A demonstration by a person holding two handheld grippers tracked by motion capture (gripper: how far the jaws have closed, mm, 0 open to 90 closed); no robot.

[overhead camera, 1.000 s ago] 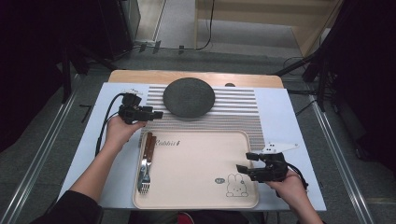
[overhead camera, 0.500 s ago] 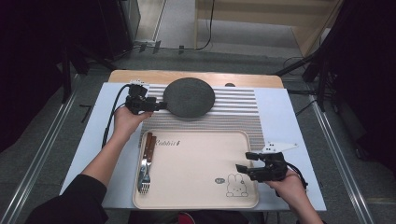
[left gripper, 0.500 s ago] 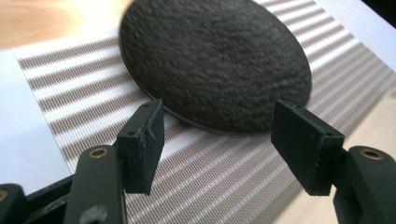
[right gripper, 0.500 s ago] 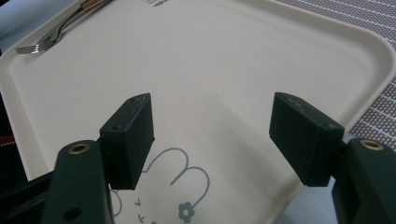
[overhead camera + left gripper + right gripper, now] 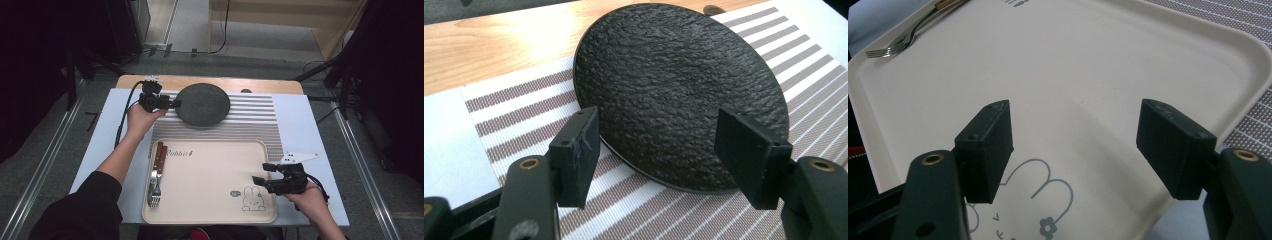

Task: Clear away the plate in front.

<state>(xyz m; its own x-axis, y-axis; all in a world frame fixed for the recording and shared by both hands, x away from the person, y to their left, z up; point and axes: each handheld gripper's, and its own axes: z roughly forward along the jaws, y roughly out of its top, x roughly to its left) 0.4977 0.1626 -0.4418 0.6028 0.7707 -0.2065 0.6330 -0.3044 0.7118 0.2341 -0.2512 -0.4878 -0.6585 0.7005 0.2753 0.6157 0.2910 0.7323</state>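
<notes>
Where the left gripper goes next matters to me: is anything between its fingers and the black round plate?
Nothing visible. The left gripper is open right at the near rim of the black round textured plate, with only bare striped placemat under its fingers.

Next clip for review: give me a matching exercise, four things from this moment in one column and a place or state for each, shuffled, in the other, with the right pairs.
Things:
1. black plate
2. fork
3. left gripper
4. right gripper

Places or states:
A. open over the cream tray, near the rabbit drawing
B. lying at the tray's left edge
C. resting on the striped mat
D. open at the plate's left rim

Pairs: 1-C, 2-B, 3-D, 4-A
</notes>
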